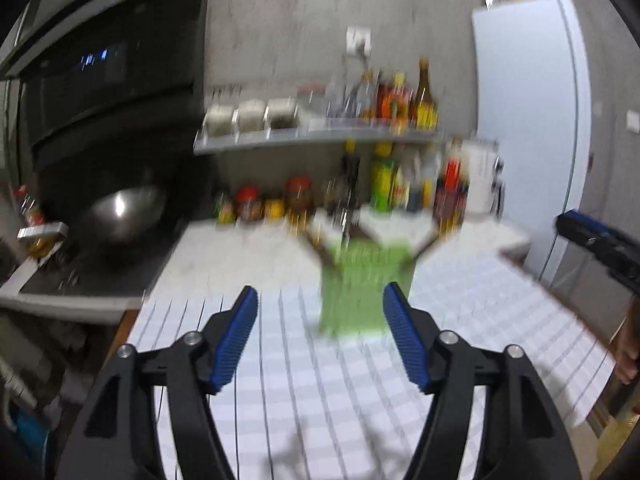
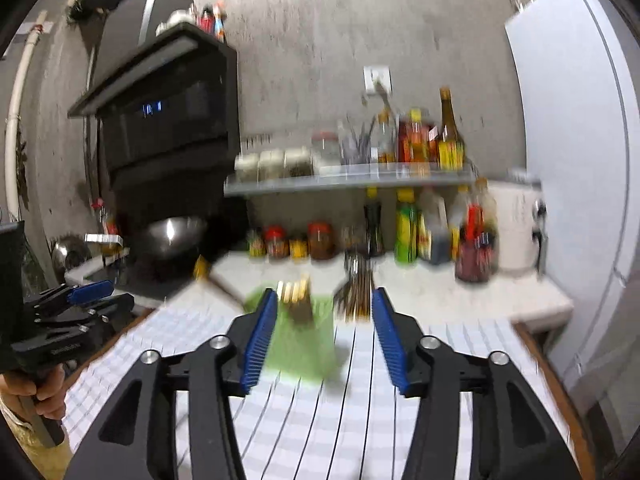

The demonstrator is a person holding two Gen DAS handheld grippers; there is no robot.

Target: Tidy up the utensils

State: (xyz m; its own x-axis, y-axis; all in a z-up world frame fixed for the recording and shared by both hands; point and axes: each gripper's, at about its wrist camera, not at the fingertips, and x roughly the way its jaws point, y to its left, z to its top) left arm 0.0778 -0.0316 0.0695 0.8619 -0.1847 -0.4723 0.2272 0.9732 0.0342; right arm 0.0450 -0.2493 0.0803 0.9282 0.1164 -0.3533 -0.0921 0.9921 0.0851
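Observation:
Both views are motion-blurred. A green mat [image 1: 360,280] lies on the checked tablecloth [image 1: 320,380], with blurred wooden utensils [image 1: 320,250] at its far end. In the right wrist view the green mat [image 2: 296,348] carries wooden-handled pieces [image 2: 296,298], and a dark bundle of chopsticks [image 2: 356,294] lies just right of it. My left gripper [image 1: 320,292] is open above the cloth in front of the mat, nothing between its pads. My right gripper [image 2: 325,294] is also open and empty, short of the utensils. The left gripper [image 2: 88,296] appears at the right view's left edge, held by a hand [image 2: 44,392].
A steel wok [image 1: 120,208] sits on the stove at left under a black range hood [image 1: 112,72]. A wall shelf [image 1: 320,136] and the counter below hold several jars and sauce bottles. A white fridge [image 1: 532,120] stands at right. The table's wooden edge [image 2: 548,376] runs along the right.

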